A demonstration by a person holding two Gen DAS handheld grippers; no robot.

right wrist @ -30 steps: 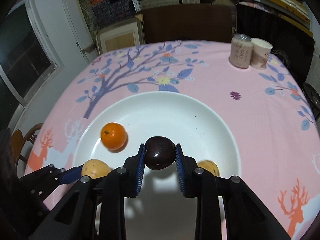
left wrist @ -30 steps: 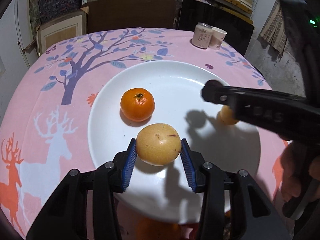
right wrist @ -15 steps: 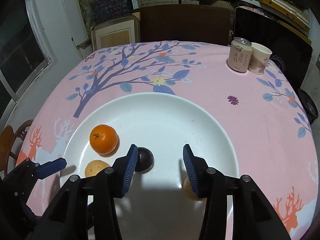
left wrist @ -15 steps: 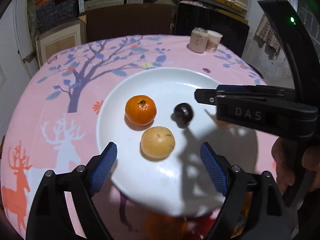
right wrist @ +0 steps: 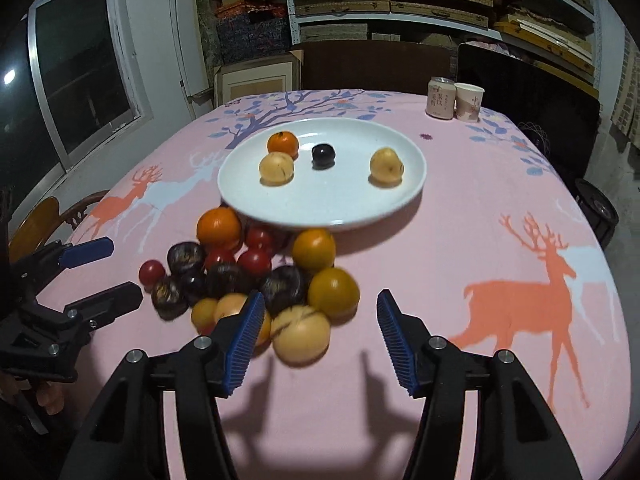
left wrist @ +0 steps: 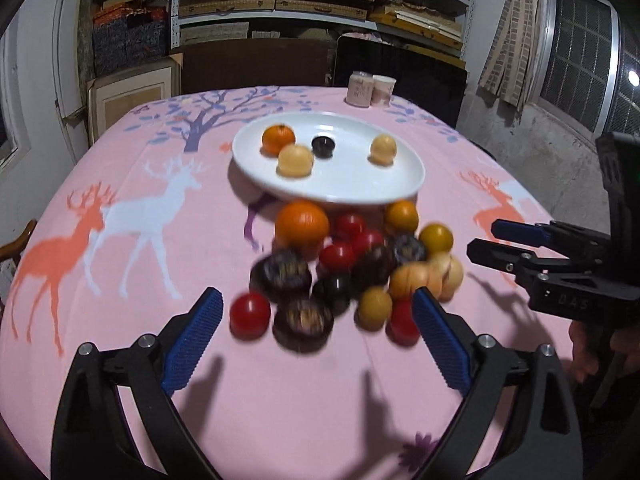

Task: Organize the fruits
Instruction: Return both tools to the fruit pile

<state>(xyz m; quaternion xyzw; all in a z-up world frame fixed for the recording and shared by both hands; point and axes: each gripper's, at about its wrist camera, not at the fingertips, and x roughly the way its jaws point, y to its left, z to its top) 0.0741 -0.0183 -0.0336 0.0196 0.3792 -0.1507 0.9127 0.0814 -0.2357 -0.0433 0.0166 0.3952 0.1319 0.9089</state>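
**Both grippers released, fruit heap between them and the plate**

The left gripper point(left wrist: 316, 340) stands with its jaws spread wide and nothing between them; its blue pads flank the near edge of the fruit pile point(left wrist: 348, 272), which lies on the pink worktop point(left wrist: 120, 280) just ahead of the fingertips. A red fruit point(left wrist: 249, 314) sits just inside the left pad, and a dark fruit point(left wrist: 303, 322) lies beside it, nearest the gap. This view is blurred over the pile, so finer detail cannot be told.

The right gripper point(right wrist: 318, 336) is likewise spread and holds nothing. A pale yellow fruit point(right wrist: 301, 335) rests on the worktop just ahead of its left pad, at the near end of the pile, which lies mostly to the left of this gripper.

Beyond the pile, the white plate point(right wrist: 332, 208) carries four fruits, well apart from both grippers: a small orange point(right wrist: 283, 143), a yellow fruit point(right wrist: 276, 168) touching or just beside it, a dark plum point(right wrist: 323, 155) in the middle, and another yellow fruit point(right wrist: 386, 166) to the right. A large orange point(left wrist: 302, 222) lies against the plate's near rim.

A can point(right wrist: 441, 98) and a paper cup point(right wrist: 469, 101) stand together at the far edge.
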